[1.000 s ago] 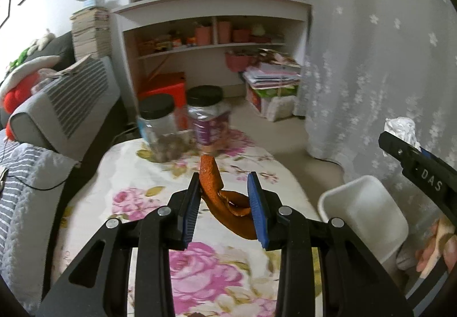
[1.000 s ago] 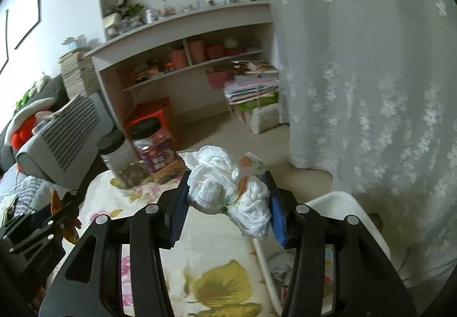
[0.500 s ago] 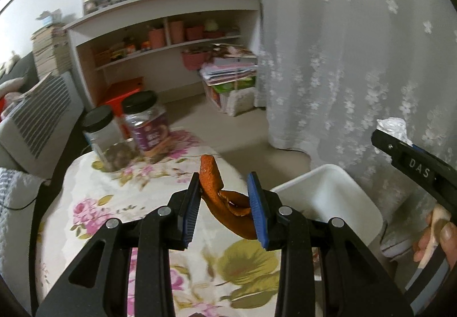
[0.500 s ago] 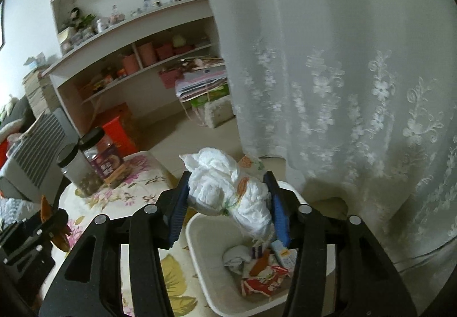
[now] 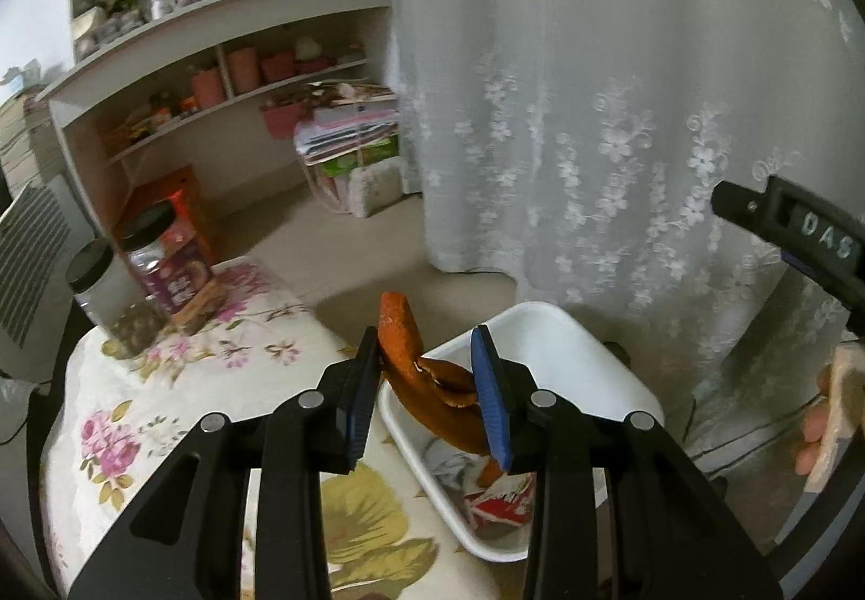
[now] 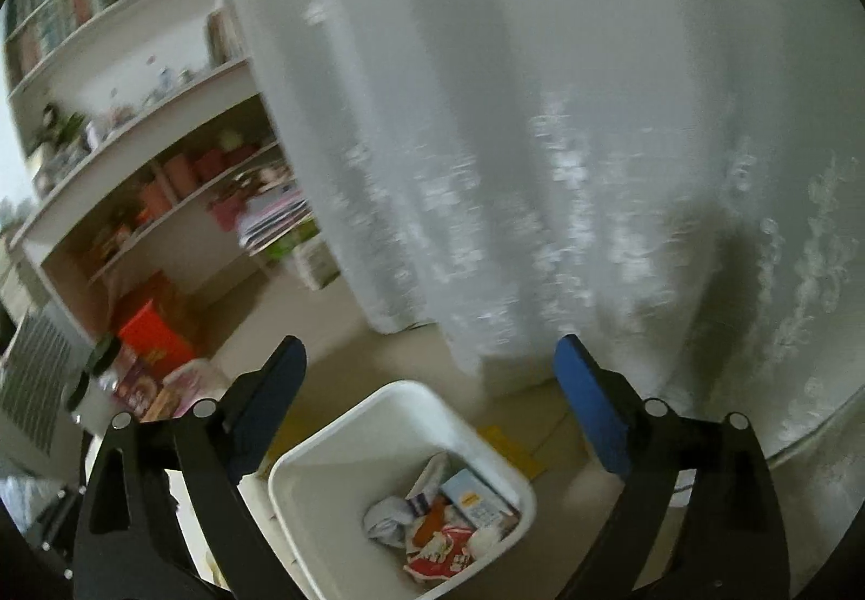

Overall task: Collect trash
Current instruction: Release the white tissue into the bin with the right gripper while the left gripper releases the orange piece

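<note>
- Behind everything, a lace curtain (image 6: pixel 540 124) and cluttered shelves (image 5: pixel 227 75); low down, a flowered table (image 5: pixel 162 384) with two jars (image 5: pixel 140 275) parked at its far corner, clear of the work.
- White bin (image 6: pixel 335 459) set on the floor just beside the table edge, handy for drops; wrappers and crumpled paper already inside.
- Right gripper (image 6: pixel 430 405) poised over the bin, jaws opening wide, nothing between them.
- Left gripper (image 5: pixel 424 384) narrowly parted, jaws opening slightly, pads pressing an orange peel (image 5: pixel 427 384), carried over the bin's near rim, probably for dropping next.

Right claw (image 6: pixel 430 405), jaws opening, empty, above white bin (image 6: pixel 346 443).
</note>
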The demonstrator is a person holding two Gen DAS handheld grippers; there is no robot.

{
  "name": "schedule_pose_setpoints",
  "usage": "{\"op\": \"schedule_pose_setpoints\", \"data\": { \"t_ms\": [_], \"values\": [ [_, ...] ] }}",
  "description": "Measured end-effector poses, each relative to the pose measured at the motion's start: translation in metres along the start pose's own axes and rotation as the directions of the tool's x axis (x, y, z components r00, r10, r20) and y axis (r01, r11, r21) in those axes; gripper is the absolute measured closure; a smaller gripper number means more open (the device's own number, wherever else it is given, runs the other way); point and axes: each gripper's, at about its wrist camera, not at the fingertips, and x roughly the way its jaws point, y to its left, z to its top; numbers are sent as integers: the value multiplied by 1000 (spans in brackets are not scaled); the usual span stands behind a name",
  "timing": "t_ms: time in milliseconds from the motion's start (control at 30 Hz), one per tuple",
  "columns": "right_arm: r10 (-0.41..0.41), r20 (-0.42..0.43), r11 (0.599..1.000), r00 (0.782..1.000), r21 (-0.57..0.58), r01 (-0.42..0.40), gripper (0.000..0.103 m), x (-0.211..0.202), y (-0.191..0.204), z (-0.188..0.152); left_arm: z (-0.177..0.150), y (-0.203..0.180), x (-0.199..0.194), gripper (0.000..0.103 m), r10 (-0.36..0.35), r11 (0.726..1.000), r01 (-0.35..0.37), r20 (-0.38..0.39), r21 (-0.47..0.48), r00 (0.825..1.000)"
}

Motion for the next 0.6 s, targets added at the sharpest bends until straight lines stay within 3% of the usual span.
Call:
{"op": "schedule_pose_setpoints", "data": {
  "t_ms": [33, 133, 167, 367, 600],
  "values": [
    [-8, 4, 1000, 1000, 11, 8, 12, -1, -5, 1, 3, -5, 3, 64, -9, 1000, 9, 1, 5, 1000],
    [-42, 24, 998, 999, 51, 41, 9, -6, -22, 7, 13, -17, 9, 34, -24, 1000, 24, 9, 20, 1000],
    [-49, 29, 997, 998, 56, 48, 7, -7, -25, 8, 15, -20, 10, 31, -27, 999, 27, 5, 29, 1000],
    [-146, 104, 989, 984, 22, 144, 7, -25, -22, 7, 18, -23, -6, 16, 16, 996, -22, 67, 82, 998],
    [-111, 172, 992, 979, -37, 120, 7, -56, 15, -8, 3, 5, -48, 7, 77, 992, -91, 149, 86, 986]
  ]
}}
